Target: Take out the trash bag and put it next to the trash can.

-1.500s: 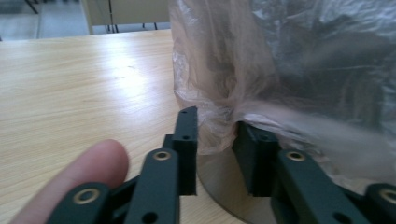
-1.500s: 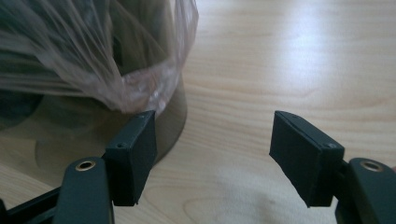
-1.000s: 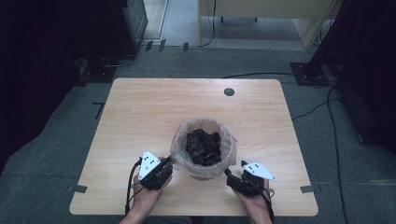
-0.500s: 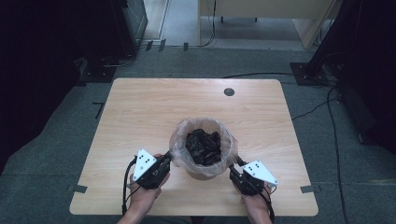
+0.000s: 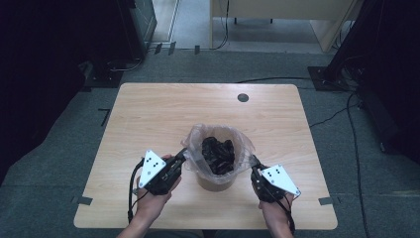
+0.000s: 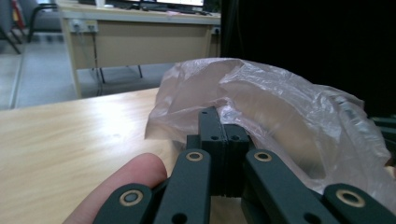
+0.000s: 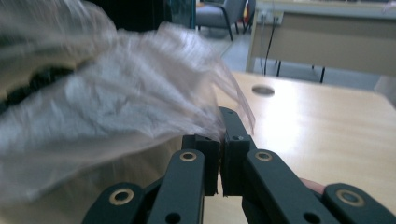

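A small brown bin (image 5: 214, 180) stands on the near middle of the wooden table (image 5: 148, 114). It is lined with a clear plastic bag (image 5: 194, 143) that holds dark crumpled material (image 5: 218, 151). My left gripper (image 5: 181, 155) is at the bin's left side, shut on the bag's rim. In the left gripper view the bag (image 6: 280, 107) bulges beyond the left gripper (image 6: 219, 127), whose jaws are pressed together. My right gripper (image 5: 253, 162) is at the bin's right side. Its jaws have just been closing, and the right gripper (image 7: 224, 125) pinches the bag's film (image 7: 116, 107).
A round cable hole (image 5: 242, 97) lies in the table's far right part. A light wooden desk (image 5: 277, 15) stands beyond the table. Dark equipment and cables (image 5: 346, 114) surround it on the grey floor.
Both hands have risen a little beside the bin. The right gripper's jaws went from open to shut on the bag's rim. The left stayed shut.
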Available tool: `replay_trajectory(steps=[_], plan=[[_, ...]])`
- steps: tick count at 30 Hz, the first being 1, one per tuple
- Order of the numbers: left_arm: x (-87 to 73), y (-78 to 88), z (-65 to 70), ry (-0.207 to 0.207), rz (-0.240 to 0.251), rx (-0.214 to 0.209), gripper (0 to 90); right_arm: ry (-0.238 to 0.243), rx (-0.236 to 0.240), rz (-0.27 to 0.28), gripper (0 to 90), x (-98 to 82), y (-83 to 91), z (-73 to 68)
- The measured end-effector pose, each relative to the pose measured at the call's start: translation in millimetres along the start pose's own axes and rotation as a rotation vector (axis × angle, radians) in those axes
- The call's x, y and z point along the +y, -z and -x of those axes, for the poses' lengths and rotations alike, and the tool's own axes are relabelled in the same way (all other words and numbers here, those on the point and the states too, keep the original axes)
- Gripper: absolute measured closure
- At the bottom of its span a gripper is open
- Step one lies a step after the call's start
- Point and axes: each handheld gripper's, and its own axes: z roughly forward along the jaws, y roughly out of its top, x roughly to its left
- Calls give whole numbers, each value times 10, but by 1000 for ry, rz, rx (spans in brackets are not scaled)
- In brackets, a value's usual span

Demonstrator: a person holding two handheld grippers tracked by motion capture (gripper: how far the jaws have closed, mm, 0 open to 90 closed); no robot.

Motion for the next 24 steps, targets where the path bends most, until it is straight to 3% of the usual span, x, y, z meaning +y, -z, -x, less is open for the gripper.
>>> replay_trajectory(steps=[3, 4, 5, 7, 14, 15, 17, 18, 19, 20, 23, 24], plan=[[126, -106, 88, -35, -10, -24, 900, 10, 21, 31, 898, 171, -38, -64], [213, -177, 152, -45, -12, -52, 900, 9, 60, 52, 898, 291, -75, -117], [213, -177, 152, -45, -12, -52, 900, 9, 60, 52, 898, 291, -75, -117], [300, -261, 213, -47, -18, -77, 900, -2, 104, 75, 899, 428, -109, -181], [406, -366, 303, -42, -17, -114, 900, -97, 232, 133, 896, 764, -74, -266], [398, -366, 298, -44, -22, -114, 900, -106, 248, 132, 880, 777, -56, -260], [385, -363, 263, -40, -30, -109, 900, -139, 314, 97, 718, 736, -24, -240], [385, -363, 263, -40, -30, -109, 900, -139, 314, 97, 718, 736, -24, -240], [387, -359, 247, -39, -32, -106, 900, -166, 355, 86, 661, 672, -4, -229], [390, -354, 232, -38, -33, -103, 900, -166, 355, 86, 661, 672, -4, -229], [407, -336, 198, -35, -32, -101, 900, -196, 395, 41, 523, 588, 7, -274], [407, -336, 198, -35, -32, -101, 900, -196, 395, 41, 523, 588, 7, -274]])
